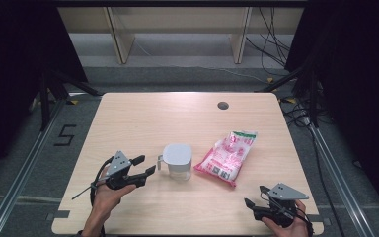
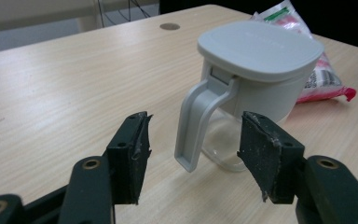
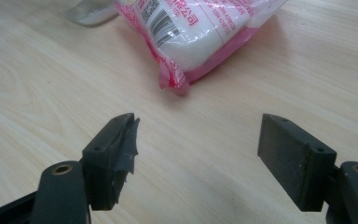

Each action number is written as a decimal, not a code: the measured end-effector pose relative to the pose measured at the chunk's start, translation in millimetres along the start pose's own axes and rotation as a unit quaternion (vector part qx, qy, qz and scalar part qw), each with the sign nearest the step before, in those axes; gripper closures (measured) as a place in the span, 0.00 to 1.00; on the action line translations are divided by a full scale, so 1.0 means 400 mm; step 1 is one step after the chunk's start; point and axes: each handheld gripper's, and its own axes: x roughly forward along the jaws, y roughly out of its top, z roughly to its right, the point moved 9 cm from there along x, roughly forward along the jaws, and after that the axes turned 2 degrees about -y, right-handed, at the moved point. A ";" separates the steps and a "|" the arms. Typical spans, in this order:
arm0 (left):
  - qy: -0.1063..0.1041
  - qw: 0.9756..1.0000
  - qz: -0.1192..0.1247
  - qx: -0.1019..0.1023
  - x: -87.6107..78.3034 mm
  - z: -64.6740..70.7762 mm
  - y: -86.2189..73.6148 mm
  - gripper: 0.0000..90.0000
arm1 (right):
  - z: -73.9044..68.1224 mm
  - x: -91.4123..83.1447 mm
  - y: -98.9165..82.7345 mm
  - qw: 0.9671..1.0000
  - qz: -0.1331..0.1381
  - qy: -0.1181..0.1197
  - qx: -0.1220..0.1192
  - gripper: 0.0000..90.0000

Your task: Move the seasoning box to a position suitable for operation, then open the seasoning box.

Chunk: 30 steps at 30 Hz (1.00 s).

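Between the parted, empty jaws of the left gripper (image 2: 193, 156), low in its own view, stands one lidded jug (image 2: 256, 84), upright, handle (image 2: 200, 123) pointing toward them, untouched. At lower right of the high view, the right gripper (image 1: 256, 196) gapes empty; one pink bag (image 1: 227, 157) lies diagonally.

Bare tabletop (image 1: 143, 118) is lying open left of and beyond the lidded jug (image 1: 177, 161), while the pink bag (image 1: 227, 157) is sitting just beside the jug's right, blocking passage there and standing ahead of the right gripper (image 1: 256, 197).
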 end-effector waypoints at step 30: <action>-0.013 0.999 0.038 0.024 0.060 0.048 0.108 0.96 | -0.002 0.009 0.001 1.000 -0.002 -0.003 -0.004 0.30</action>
